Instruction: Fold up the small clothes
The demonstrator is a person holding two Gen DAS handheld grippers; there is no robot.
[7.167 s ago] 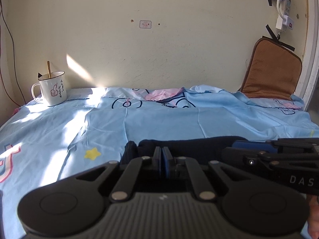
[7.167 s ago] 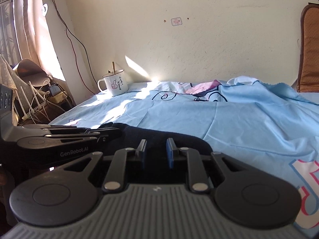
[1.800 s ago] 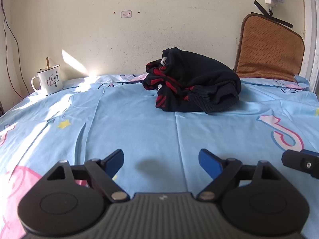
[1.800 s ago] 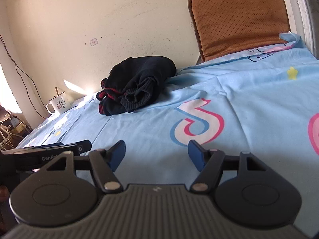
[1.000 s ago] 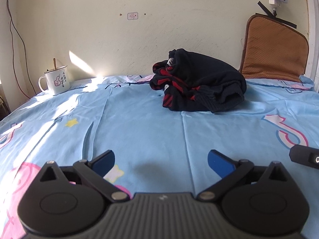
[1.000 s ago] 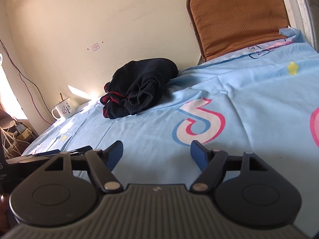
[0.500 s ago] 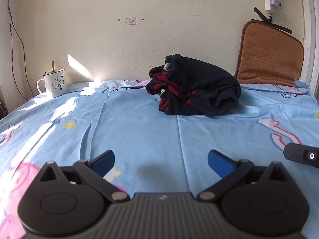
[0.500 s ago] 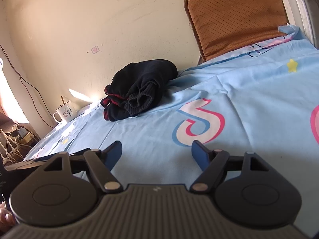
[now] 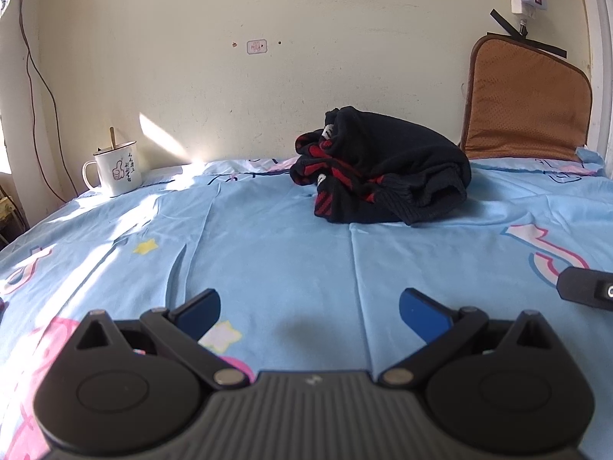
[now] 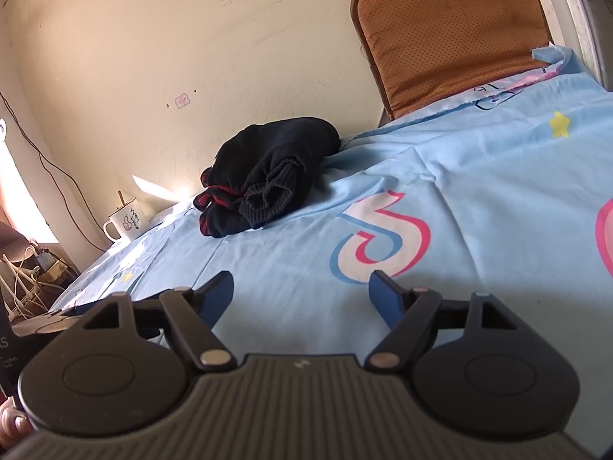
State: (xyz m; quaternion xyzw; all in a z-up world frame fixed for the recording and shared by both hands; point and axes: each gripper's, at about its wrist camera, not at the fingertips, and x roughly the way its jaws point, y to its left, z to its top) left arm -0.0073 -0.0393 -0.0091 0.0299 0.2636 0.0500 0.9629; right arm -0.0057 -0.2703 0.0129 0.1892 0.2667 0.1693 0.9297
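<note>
**Now both grippers wait with nothing in them, the garment far ahead**

Now I hold the left gripper [image 9: 309, 308] low over the blue bedsheet [image 9: 268, 253], its two blue pads spread wide apart with nothing between them. The right gripper [image 10: 302, 287] is the same: pads apart, only sheet under them. I judge this is because neither has anything to carry at this moment.

The dark garment [image 9: 383, 176], black with red stripes, lies in a bundled heap well ahead of both grippers, close to the wall. From the right gripper it sits ahead and to the left [image 10: 268, 180]. It looks rolled more than flat, so I cannot tell if the fold counts as finished.

The white mug [image 9: 115, 172] stands far ahead on the left, and the brown cushion [image 9: 525, 103] leans on the wall far ahead on the right, both apart from the garment.
</note>
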